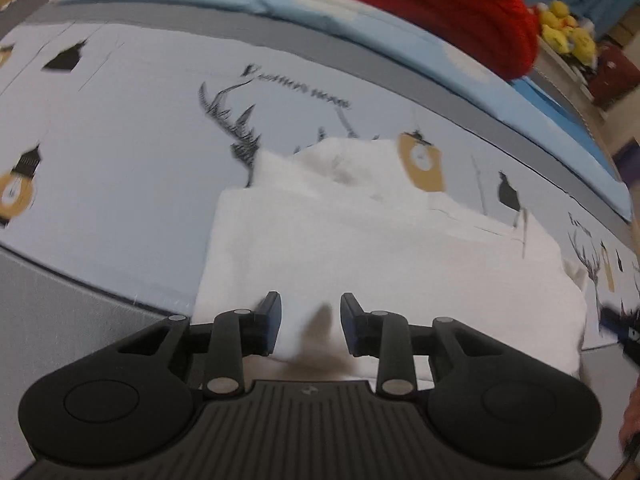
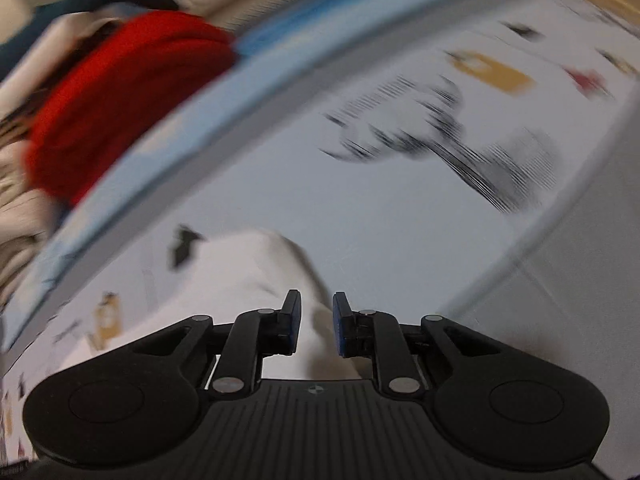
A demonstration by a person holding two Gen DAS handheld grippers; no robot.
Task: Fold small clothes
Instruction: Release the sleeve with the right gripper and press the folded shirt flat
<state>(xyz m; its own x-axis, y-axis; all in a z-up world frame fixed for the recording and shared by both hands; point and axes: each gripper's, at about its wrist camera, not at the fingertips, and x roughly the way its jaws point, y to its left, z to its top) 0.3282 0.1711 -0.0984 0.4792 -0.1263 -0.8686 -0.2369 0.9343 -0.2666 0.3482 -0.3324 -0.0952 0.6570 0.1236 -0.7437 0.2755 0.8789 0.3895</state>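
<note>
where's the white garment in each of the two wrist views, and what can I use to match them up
Left wrist: the white garment fills the centre and lower right, lying on the printed sheet just ahead of the left hand-held gripper.
Right wrist: it sits at lower centre-left, blurred, reaching between the fingers of the right hand-held gripper.
Shared landmark: the red knit item, upper right in the left view and upper left in the right.

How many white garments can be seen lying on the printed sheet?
1. The white garment lies partly folded on the printed sheet, just ahead of the left gripper; the right gripper is over its edge. Others may be hidden outside the views.
</note>
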